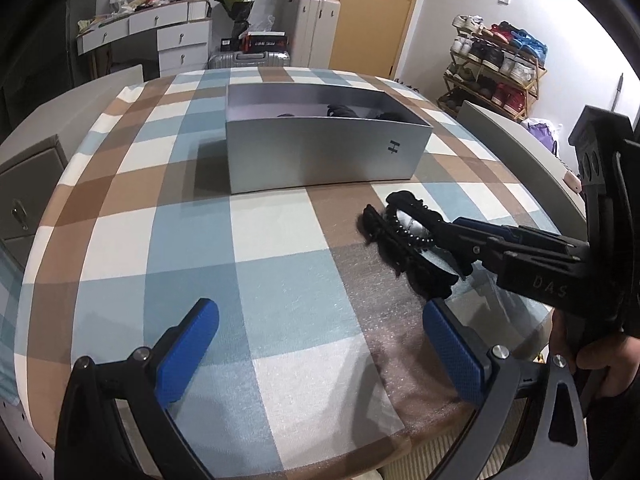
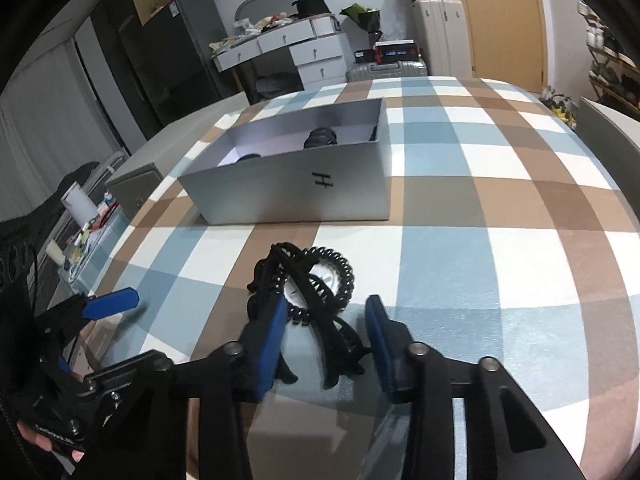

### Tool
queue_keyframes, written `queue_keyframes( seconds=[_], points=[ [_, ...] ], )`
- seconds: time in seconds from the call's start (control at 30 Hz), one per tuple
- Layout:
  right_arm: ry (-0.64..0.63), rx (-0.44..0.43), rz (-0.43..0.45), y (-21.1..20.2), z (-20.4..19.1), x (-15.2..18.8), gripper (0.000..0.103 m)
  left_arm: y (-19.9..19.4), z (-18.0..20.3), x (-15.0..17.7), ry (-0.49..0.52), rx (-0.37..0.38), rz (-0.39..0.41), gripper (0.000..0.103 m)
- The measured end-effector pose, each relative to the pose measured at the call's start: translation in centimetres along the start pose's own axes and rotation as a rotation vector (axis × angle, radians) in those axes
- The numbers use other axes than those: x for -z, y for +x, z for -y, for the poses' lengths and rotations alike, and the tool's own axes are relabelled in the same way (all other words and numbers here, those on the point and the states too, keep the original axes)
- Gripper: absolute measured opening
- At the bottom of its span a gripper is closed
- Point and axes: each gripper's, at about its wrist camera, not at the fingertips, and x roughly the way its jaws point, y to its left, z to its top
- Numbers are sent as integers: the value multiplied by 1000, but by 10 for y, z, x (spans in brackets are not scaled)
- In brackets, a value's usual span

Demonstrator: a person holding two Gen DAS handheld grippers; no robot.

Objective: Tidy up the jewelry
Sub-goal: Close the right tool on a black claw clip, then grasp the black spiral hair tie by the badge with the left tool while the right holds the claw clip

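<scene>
Pickup step judged underway: right claw (image 2: 326,340) spread around black hair-tie and bracelet pile (image 2: 310,292) on table (image 2: 500,260), near silver box (image 2: 296,196). Left claw (image 1: 320,344) spread, idle. Closing needed next.

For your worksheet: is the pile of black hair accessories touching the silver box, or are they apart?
Apart. In the right wrist view, a strip of bare checked cloth shows between the pile of black hair accessories and the silver box; the left wrist view shows the same gap.
</scene>
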Motion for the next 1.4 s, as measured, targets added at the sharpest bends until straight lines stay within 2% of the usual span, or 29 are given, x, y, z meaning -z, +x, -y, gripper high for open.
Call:
queue_keyframes(
  seconds=[0.03,0.1,0.2,0.37,0.5,0.57,0.63,0.7,0.83,1.03,1.1,1.2,1.3,1.4],
  points=[
    [-7,16,-5,1,-1,0,23,0,0,0,0,-1,-3,99],
    [-9,25,-15,3,-1,1,18,-1,1,0,8,-8,-6,99],
    [1,11,-9,1,1,2,18,-4,4,0,23,-21,0,99],
    [27,5,56,-17,11,3,17,-6,3,-7,29,-42,7,99],
    [92,-13,97,-34,29,6,17,-8,9,-20,43,-14,11,99],
    [110,-9,119,-43,37,9,17,-8,22,-27,100,19,5,99],
    [122,-5,136,-51,43,11,17,-6,34,-31,156,17,7,99],
    [126,2,149,-56,47,12,17,3,47,-36,210,25,-15,99],
    [148,-3,169,-64,57,17,17,24,59,-44,220,73,-59,99],
    [173,-3,173,-64,73,23,18,51,69,-51,253,54,-117,98],
    [183,-7,173,-62,78,25,17,58,71,-53,265,51,-127,96],
    [198,-6,177,-60,85,26,18,63,74,-55,287,42,-131,86],
    [207,-18,177,-60,89,27,18,67,77,-55,305,31,-126,84],
    [207,-22,184,-61,91,28,18,71,77,-57,305,28,-128,72]
  ],
)
